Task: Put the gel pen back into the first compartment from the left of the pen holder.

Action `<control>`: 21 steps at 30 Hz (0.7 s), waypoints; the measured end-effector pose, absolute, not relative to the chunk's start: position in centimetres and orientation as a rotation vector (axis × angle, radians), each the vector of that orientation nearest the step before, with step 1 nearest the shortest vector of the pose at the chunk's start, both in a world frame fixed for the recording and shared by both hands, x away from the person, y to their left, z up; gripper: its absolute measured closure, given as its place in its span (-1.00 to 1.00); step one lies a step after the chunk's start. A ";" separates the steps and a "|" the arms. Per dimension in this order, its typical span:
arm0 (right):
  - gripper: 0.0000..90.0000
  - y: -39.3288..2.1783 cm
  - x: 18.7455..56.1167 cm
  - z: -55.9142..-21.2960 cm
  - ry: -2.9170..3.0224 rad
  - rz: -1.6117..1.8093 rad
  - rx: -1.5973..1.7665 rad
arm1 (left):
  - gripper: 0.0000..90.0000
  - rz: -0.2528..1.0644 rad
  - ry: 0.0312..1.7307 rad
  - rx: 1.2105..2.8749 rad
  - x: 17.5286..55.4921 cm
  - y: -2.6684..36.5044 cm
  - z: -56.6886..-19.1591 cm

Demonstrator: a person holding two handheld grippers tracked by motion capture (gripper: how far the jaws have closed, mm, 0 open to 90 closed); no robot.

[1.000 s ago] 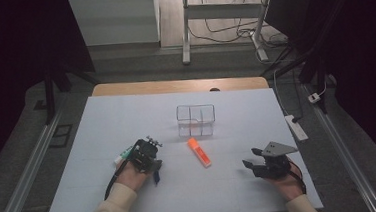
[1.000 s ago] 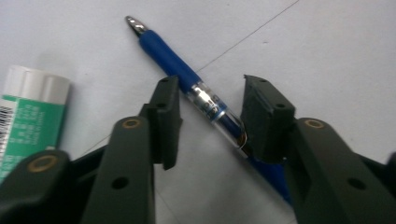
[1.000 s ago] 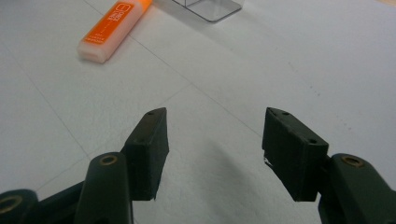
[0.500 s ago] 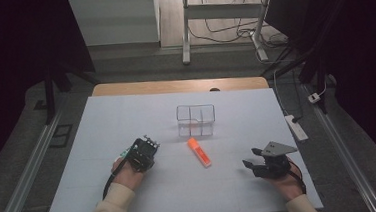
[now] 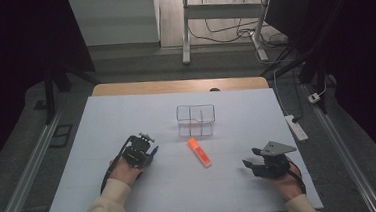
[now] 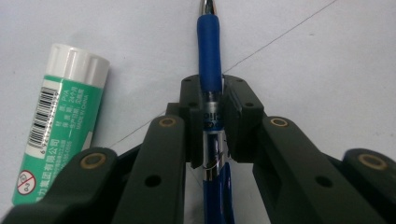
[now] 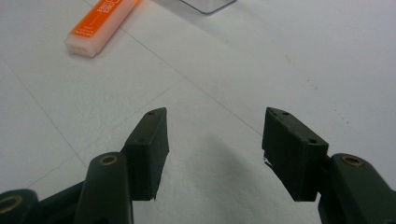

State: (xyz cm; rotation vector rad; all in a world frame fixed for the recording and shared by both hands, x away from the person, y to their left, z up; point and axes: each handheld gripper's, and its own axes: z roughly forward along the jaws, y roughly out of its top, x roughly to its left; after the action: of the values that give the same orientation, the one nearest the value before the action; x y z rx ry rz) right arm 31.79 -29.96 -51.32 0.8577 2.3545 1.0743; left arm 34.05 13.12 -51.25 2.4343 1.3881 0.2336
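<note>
One clear divided box (image 5: 196,119), perhaps empty

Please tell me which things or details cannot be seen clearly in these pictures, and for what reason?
- Blue pen: in the left gripper view its tip is cut off by the top edge, and the closed jaws cover part of its barrel.
- Glue stick: the lower end is hidden behind the gripper's arm.
- Orange highlighter: in the right gripper view, cut by the top edge, its print blurred.
- Clear box: in the high view, too small to tell its contents.
</note>
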 end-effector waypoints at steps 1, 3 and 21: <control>-0.10 -29.9 31.8 -51.3 2.358 1.070 0.855 | 0.76 0.236 1.385 2.438 34.1 13.1 -51.2; -0.10 -29.9 31.8 -51.4 2.360 1.069 0.854 | 0.77 0.242 1.369 2.448 34.0 13.1 -51.2; -0.10 -30.2 31.9 -51.2 2.344 1.081 0.863 | 0.77 0.241 1.238 2.332 32.9 14.3 -49.4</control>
State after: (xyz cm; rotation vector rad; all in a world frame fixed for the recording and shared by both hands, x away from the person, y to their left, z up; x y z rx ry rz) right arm 31.88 -30.23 -51.19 0.8635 2.3445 1.0808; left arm 32.87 14.29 -49.36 2.3320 1.2377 0.2412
